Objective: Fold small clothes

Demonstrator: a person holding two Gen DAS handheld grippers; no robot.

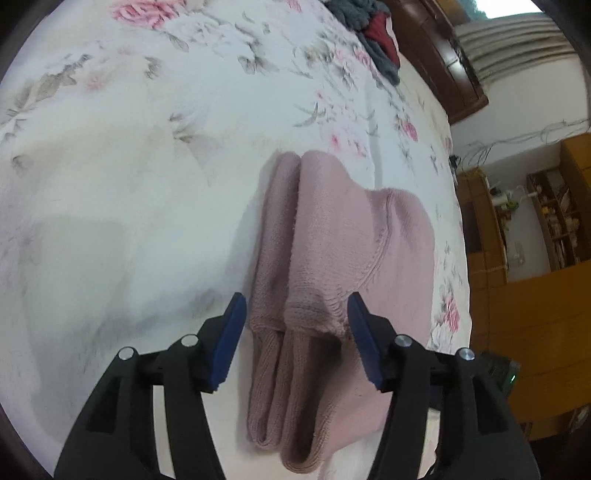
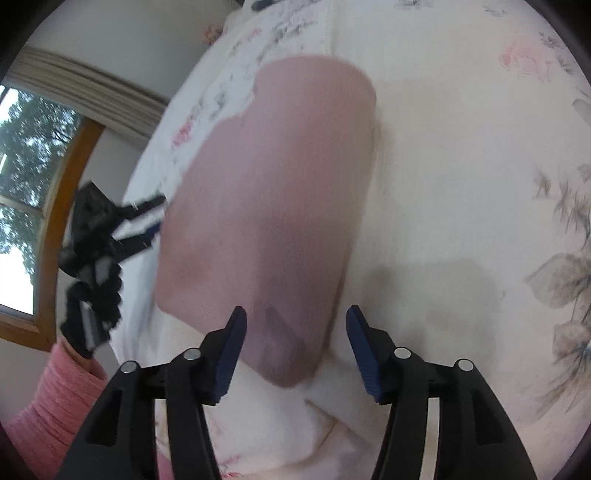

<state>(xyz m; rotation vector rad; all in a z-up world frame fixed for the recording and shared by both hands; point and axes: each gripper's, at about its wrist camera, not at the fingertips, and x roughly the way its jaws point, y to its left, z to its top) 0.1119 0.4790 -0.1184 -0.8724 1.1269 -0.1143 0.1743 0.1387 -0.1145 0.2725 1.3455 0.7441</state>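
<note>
A dusty pink knitted garment (image 1: 332, 266) lies folded on the floral bedspread (image 1: 129, 184), its ribbed cuffs toward the camera. My left gripper (image 1: 295, 332) stands open just above those cuffs, one blue pad on each side, nothing pinched. In the right wrist view the same pink garment (image 2: 273, 206) shows as a smooth folded block. My right gripper (image 2: 293, 339) is open over its near rounded corner. The left gripper (image 2: 147, 221) appears at the garment's left edge, held by a hand in a pink sleeve (image 2: 55, 402).
A heap of grey and red clothes (image 1: 373, 33) lies at the far end of the bed. Dark wooden furniture (image 1: 443, 62) and orange shelves (image 1: 535, 240) stand past the bed's right edge. A window (image 2: 26, 177) is on the left in the right wrist view.
</note>
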